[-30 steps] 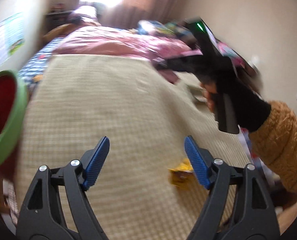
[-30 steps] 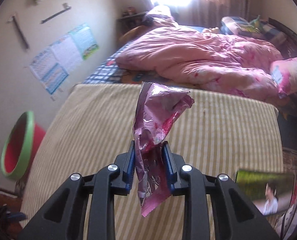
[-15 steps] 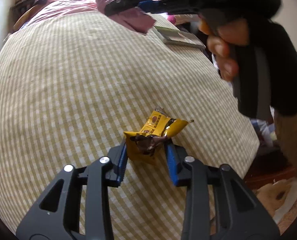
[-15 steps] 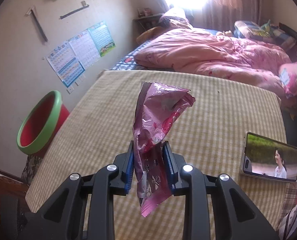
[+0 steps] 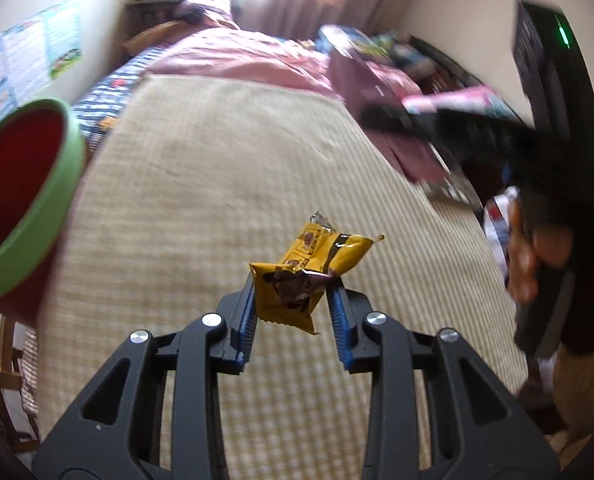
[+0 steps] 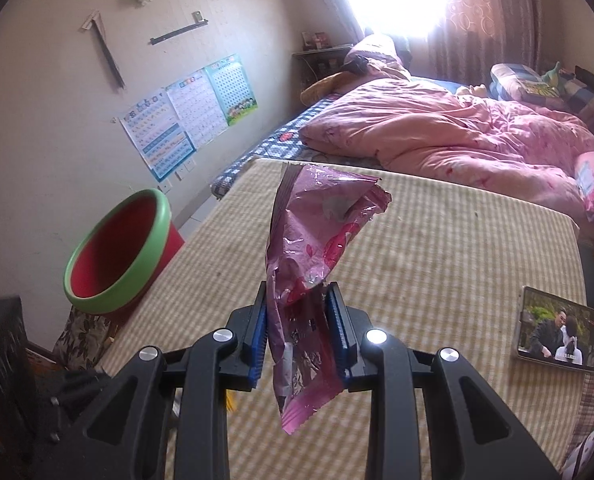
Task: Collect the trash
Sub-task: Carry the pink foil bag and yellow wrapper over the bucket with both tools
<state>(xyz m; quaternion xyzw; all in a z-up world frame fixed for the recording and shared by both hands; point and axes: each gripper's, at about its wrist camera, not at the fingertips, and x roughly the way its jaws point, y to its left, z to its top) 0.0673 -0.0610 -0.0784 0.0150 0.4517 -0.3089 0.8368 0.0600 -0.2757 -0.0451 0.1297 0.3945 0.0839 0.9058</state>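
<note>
Carry step: both wrappers gripped and off the table, drop into bin not yet done.

Left gripper (image 5: 293,312) has just closed; fingers (image 5: 247,320) pinch the lower end of the yellow snack wrapper (image 5: 309,276), jaws narrow. Wrapper long axis runs forward and up-right from the fingers, torn end far from them, clear of the checked tablecloth (image 5: 217,160). Right gripper (image 6: 297,332) fully clamped on the pink foil wrapper (image 6: 317,248); long axis near upright, open top above the fingers, tail hanging below. Red bin with green rim (image 6: 117,256) sits left of both finger pairs, beside the table. Next, I'd judge: swing left over the rim, then release. Phone (image 6: 559,330) lies right of the right fingers.
</note>
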